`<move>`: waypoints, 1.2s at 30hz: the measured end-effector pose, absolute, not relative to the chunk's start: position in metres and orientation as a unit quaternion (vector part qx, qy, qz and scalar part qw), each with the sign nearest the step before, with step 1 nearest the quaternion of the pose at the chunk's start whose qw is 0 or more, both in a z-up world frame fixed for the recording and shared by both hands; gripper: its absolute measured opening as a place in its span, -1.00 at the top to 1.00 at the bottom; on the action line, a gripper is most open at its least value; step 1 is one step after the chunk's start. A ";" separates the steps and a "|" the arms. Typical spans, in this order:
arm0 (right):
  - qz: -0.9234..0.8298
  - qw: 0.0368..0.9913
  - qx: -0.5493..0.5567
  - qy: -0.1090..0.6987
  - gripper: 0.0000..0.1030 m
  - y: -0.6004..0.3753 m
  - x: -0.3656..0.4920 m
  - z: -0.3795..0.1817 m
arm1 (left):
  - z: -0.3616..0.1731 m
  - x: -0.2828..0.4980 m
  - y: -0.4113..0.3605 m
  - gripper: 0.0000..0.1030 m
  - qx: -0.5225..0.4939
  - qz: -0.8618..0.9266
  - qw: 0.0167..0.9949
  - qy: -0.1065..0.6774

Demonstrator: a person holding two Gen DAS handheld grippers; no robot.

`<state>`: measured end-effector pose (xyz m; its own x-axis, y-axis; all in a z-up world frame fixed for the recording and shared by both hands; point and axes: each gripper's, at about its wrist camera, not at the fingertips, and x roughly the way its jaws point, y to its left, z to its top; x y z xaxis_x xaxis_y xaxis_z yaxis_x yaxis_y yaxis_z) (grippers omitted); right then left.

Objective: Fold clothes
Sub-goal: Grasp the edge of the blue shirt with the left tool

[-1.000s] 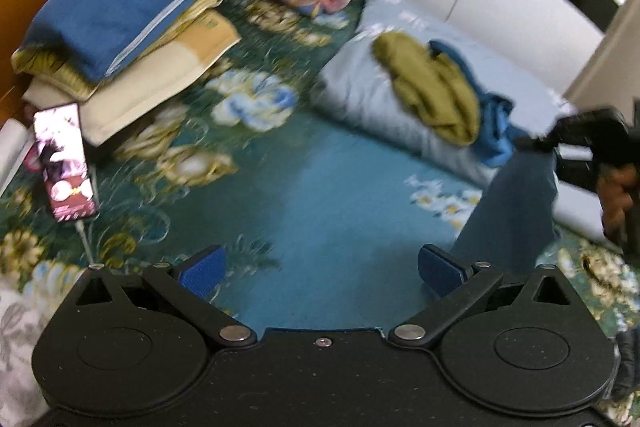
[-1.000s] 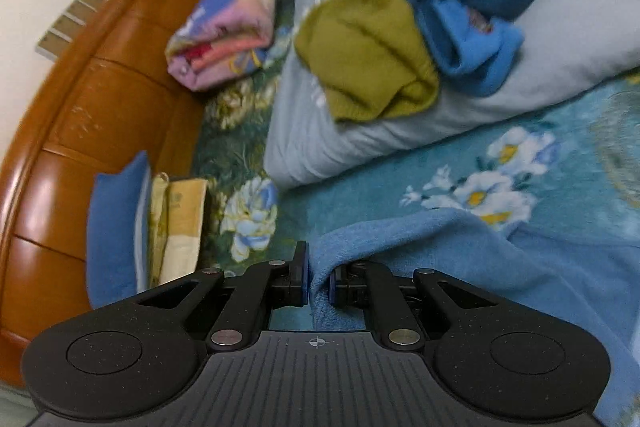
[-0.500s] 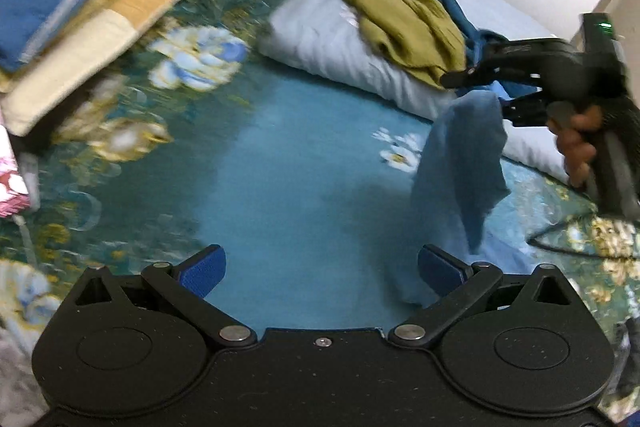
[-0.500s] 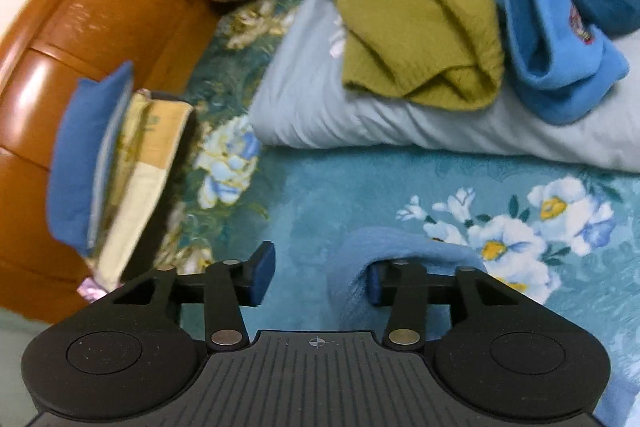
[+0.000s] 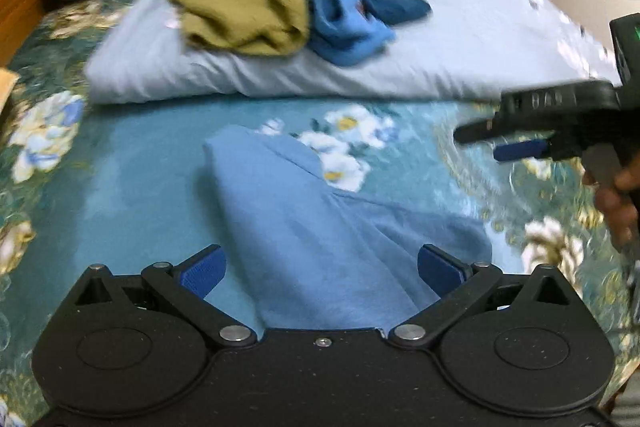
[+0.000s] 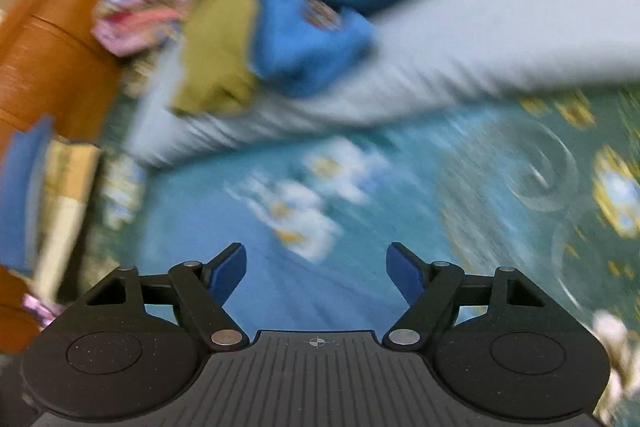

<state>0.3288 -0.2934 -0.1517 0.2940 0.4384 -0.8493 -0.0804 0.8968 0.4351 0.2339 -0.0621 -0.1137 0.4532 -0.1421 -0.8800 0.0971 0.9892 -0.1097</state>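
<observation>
Though unheld, cloth (image 5: 320,227) beneath left gripper (image 5: 320,271)

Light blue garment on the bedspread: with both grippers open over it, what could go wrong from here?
1. The light blue garment lies rumpled with a raised ridge; folding it unsmoothed may lock in creases.
2. The left gripper could pinch the floral bedspread along with the cloth.
3. The right gripper, its jaws opening and empty, hovers near the garment's edge and could drag it askew.
</observation>
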 end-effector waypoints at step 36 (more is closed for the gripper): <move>0.063 0.766 0.257 0.587 -0.39 -0.373 0.250 -0.219 | -0.231 0.296 -0.148 0.93 0.067 0.046 0.801 0.593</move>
<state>0.2505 -0.3728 -0.2192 0.3040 0.3974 -0.8658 0.2051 0.8602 0.4668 0.2957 -0.1476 -0.2306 0.2918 0.1528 -0.9442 0.0068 0.9868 0.1618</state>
